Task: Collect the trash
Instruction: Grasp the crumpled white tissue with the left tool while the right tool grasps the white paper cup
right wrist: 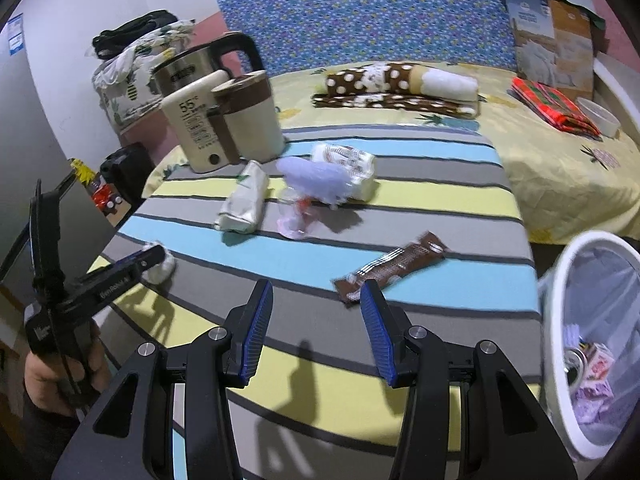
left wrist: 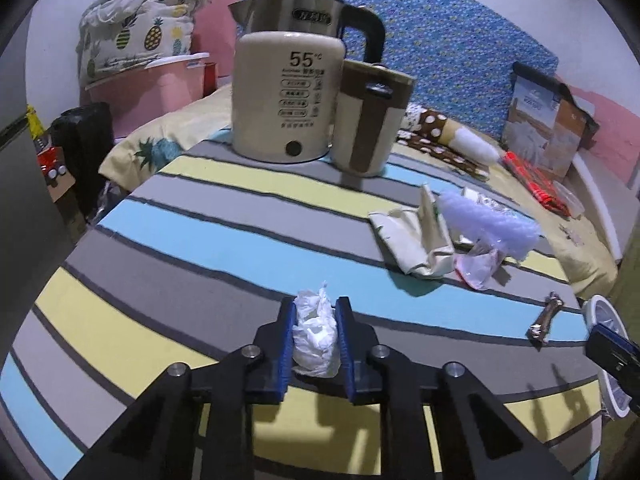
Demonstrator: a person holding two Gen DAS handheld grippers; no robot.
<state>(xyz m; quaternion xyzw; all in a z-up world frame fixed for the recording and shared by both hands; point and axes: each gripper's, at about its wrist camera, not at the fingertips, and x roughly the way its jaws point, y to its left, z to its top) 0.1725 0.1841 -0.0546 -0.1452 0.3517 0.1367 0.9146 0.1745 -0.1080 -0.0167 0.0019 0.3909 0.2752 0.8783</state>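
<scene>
My left gripper (left wrist: pixel 316 312) is shut on a crumpled white tissue (left wrist: pixel 314 336) just above the striped tablecloth (left wrist: pixel 180 248); it also shows in the right wrist view (right wrist: pixel 158 258) at the left. My right gripper (right wrist: pixel 316 296) is open and empty, just short of a brown snack wrapper (right wrist: pixel 394 268). More trash lies mid-table: a crumpled cream carton (right wrist: pixel 244 202), a clear plastic wrapper (right wrist: pixel 294 216), a pale purple foam piece (right wrist: pixel 316 178) and a white packet (right wrist: pixel 346 162). A white trash bin (right wrist: pixel 560 280) with trash inside stands at the right.
A cream kettle (left wrist: pixel 286 92) and a brown-and-cream mug (left wrist: pixel 370 116) stand at the table's far side. Behind is a bed with a polka-dot roll (right wrist: pixel 400 78), a red plaid bag (right wrist: pixel 552 108) and a box (right wrist: pixel 554 36). The table edge drops off at the right.
</scene>
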